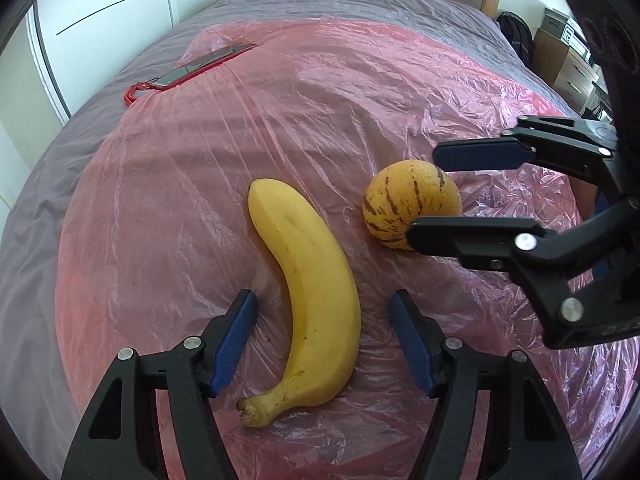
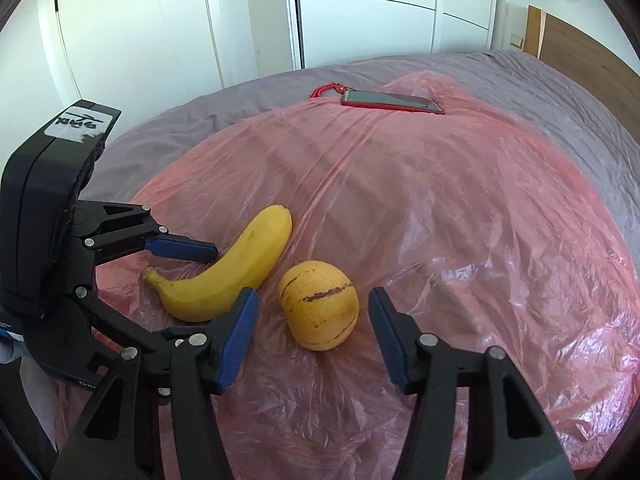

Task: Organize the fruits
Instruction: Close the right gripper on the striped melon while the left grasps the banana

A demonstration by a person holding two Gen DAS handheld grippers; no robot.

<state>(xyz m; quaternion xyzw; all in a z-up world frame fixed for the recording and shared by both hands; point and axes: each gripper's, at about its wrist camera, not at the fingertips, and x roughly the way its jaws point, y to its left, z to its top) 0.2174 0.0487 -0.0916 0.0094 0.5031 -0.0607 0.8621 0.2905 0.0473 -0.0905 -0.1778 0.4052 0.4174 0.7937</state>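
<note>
Setting: a bed [image 2: 540, 80] with a grey cover, and a crinkled pink plastic sheet [image 2: 460, 220] spread over it, probably to keep the fruit off the bedding.

Banana [image 1: 316, 304]: lies flat on the sheet, curved, with its stem end pointing toward the left wrist camera. It rests between the two blue pads of the left tongs, touching neither pad as far as can be seen.

Striped fruit [image 2: 318, 304]: a round yellow-orange fruit with dark brown streaks, sitting on the sheet just beside the banana's far half, with a small gap between them.

Left tongs [image 1: 324, 340]: spread wide, one pad either side of the banana's lower half. The straddle looks like the setup for a grip across the banana's width, where it is narrow enough to pinch.

Right tongs [image 2: 312, 336]: also spread wide, reaching in from the side so the round fruit sits between the pads. In the left wrist view the nearer finger crosses in front of the fruit; whether it touches cannot be told.

Phone [image 2: 392, 101]: a phone in a red case with a red loop strap, lying at the far edge of the sheet, well apart from the fruit — not part of the task, it seems.

Stage: likely the start of the pick-up — both fruits are on the sheet, neither gripped. No bowl or tray for them is in view.

Risk: the slick sheet may let the round fruit roll when the pads close.
</note>
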